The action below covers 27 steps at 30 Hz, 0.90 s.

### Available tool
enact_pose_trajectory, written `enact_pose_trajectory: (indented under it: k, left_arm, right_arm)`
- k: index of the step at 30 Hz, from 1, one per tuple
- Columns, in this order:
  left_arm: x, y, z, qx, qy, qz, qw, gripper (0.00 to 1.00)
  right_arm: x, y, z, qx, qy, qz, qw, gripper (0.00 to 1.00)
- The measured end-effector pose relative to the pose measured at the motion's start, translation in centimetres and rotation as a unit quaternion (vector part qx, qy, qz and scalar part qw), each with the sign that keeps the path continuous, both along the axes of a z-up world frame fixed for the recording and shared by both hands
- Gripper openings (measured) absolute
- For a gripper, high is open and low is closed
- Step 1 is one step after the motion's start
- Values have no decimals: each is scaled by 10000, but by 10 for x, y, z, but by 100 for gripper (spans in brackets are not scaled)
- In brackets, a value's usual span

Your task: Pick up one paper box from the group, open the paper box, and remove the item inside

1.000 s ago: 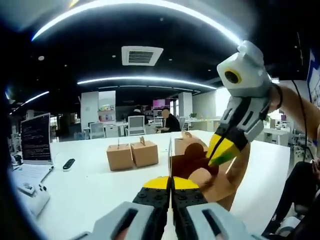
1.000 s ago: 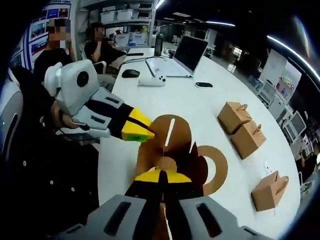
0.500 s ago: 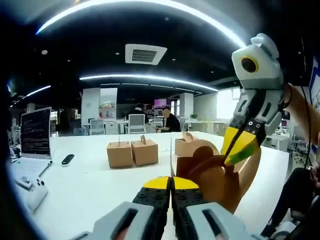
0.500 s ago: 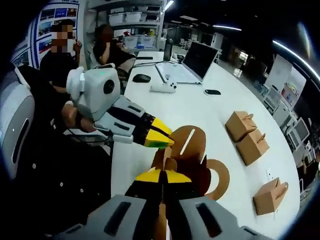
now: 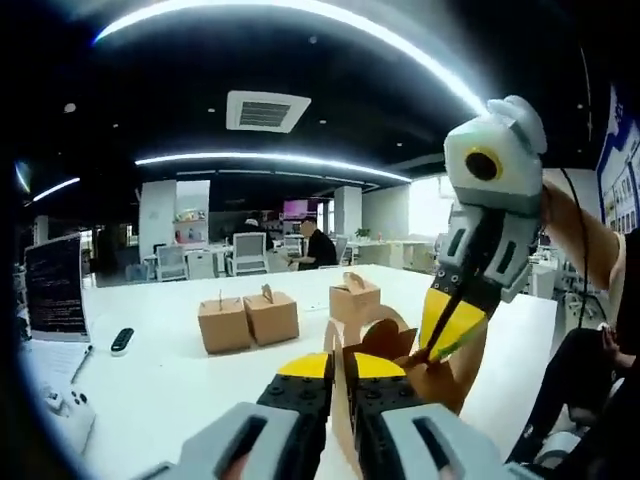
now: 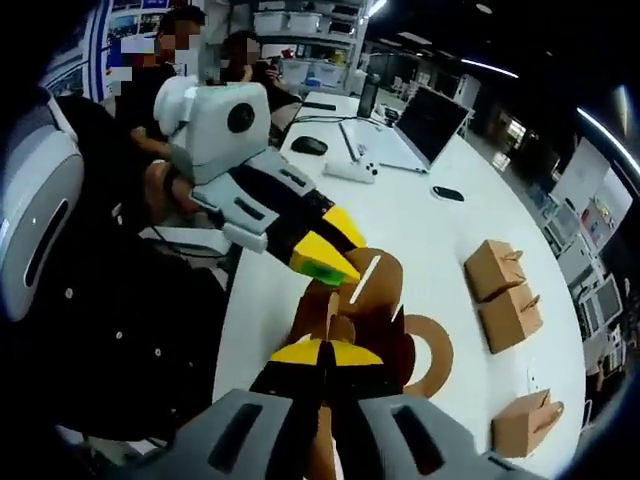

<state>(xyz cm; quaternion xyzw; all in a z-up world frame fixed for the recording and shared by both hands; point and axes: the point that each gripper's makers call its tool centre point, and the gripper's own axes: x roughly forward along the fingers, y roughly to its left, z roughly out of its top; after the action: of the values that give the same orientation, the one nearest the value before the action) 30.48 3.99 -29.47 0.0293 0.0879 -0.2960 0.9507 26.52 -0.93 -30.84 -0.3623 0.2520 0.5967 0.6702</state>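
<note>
While both grippers hold it above the white table (image 6: 420, 230), the brown paper box (image 6: 360, 320) stands half opened.
The left gripper (image 5: 338, 366) and right gripper (image 6: 320, 352) each pinch a flap, jaws pressed together; the item inside is not visible and remains to remove. Three closed brown boxes (image 5: 245, 320) wait beyond it.

Matt brown paper box (image 6: 365, 320) on a glossy white table (image 6: 420, 230).
</note>
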Motion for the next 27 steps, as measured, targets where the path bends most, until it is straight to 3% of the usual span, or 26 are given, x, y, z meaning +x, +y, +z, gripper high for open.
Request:
enact_pose_trajectory:
  k: [4, 5, 7, 12, 17, 27]
  left_arm:
    - [6, -2, 5, 50, 262, -200, 9994, 4]
    - [6, -1, 2, 14, 459, -201, 9987, 4]
    - [6, -4, 5, -270, 654, -231, 9972, 3]
    - [9, -1, 2, -16, 313, -86, 9995, 3]
    - [8, -1, 3, -30, 311, -61, 9995, 3]
    - [5, -1, 2, 49, 269, -68, 9996, 3]
  right_arm:
    - [-3, 1, 2, 9, -61, 152, 9999, 3]
    - [-3, 1, 2, 23, -65, 168, 9998, 3]
    - [-5, 1, 3, 44, -91, 196, 9998, 3]
    - [-21, 5, 4, 93, -25, 378, 9992, 3]
    - [-32, 14, 8, 151, 25, 528, 9985, 3]
    - [-63, 32, 3, 224, 586, 684, 9957, 3]
